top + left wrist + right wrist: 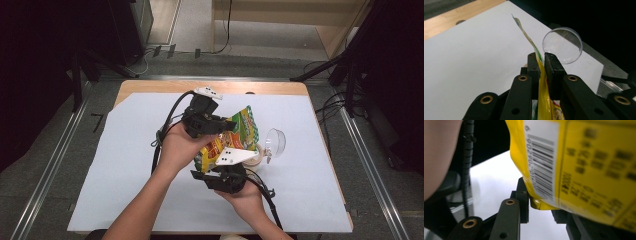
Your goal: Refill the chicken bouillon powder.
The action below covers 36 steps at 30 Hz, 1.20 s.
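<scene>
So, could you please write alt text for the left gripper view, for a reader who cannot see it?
The left gripper has its two black jaws clamped on the thin edge of a yellow snack bag, which rises edge-on to a pointed corner. Behind it, a clear round lid stands tilted over a white sheet that covers a wooden table.

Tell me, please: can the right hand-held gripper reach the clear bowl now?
Probably not yet. The right hand-held gripper is closed on the yellow snack bag, which the left hand-held gripper also clamps. The clear bowl lies close by, nothing between.
</scene>
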Each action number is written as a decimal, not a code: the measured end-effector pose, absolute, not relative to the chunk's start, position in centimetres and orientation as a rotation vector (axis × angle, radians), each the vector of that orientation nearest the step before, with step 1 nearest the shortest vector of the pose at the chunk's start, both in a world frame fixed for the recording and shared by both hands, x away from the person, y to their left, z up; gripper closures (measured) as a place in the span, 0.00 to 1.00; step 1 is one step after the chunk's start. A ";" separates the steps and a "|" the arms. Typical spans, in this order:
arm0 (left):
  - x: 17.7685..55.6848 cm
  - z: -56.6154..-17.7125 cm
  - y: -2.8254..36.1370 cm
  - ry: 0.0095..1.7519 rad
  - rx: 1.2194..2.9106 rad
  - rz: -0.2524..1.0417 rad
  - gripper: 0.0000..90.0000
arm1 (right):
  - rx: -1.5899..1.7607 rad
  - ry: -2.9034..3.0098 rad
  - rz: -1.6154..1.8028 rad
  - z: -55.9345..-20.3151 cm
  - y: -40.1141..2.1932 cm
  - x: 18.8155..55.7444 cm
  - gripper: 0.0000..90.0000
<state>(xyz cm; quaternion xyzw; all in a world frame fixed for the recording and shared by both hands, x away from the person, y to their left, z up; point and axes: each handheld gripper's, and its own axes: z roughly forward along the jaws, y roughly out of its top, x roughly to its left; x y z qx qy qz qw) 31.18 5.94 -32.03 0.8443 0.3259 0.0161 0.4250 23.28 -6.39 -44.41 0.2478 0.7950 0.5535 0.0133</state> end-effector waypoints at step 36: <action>31.7 -32.8 5.6 0.852 2.082 -0.043 0.73 | 0.795 2.507 1.701 -43.7 -5.9 23.4 0.76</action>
